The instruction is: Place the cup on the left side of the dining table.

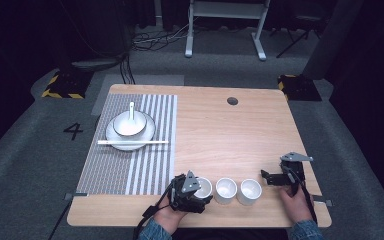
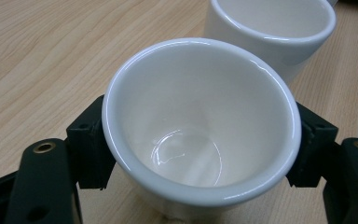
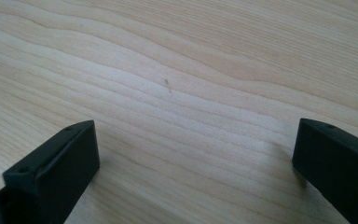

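Three white cups stand in a row near the table's front edge. My left gripper is shut on the leftmost cup. In the left gripper view its black jaws press both sides of that empty cup, with the middle cup just behind. The middle cup and the right cup stand free. My right gripper is to the right of the row, apart from the cups, and open. In the right gripper view the right gripper has only bare wood between its jaws.
A striped placemat covers the table's left part. On it sit a white plate, a bowl with a spoon, and chopsticks laid across the plate's front. A cable hole is at the back.
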`<state>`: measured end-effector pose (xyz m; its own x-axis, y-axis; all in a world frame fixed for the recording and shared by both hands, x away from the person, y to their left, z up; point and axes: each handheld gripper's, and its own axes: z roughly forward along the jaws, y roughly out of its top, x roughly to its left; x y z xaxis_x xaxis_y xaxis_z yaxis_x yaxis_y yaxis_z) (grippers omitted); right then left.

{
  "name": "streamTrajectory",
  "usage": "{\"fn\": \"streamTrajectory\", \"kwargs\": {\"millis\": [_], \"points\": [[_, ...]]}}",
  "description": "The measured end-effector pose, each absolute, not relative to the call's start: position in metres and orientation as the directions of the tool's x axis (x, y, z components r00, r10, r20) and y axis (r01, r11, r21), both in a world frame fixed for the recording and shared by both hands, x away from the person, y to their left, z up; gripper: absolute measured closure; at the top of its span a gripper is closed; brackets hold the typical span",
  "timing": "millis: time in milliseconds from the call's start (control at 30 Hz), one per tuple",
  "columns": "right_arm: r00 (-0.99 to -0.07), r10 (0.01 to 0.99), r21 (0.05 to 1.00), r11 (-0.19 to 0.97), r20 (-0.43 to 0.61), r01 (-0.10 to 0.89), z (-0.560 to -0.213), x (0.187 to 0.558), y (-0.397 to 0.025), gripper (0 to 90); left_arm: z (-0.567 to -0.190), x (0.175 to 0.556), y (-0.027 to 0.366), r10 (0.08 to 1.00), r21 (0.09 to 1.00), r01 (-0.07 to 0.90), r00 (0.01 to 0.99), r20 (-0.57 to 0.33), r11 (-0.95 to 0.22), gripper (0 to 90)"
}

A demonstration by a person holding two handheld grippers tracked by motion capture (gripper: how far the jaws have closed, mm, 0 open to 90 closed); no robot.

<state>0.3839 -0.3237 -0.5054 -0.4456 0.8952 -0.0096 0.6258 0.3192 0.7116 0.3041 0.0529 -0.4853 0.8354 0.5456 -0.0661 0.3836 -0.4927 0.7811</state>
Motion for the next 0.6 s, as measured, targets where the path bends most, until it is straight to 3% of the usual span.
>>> {"fn": "streamTrajectory", "kwargs": {"millis": [600], "points": [[-0.445,0.896,0.712,0.318,-0.009,0.626,-0.5053,0.3838,-0.3237,0.5,-0.4766,0.3056,0.0542,0.557,0.772,0.4,0.827,-0.073,-0.494,26.5]]}}
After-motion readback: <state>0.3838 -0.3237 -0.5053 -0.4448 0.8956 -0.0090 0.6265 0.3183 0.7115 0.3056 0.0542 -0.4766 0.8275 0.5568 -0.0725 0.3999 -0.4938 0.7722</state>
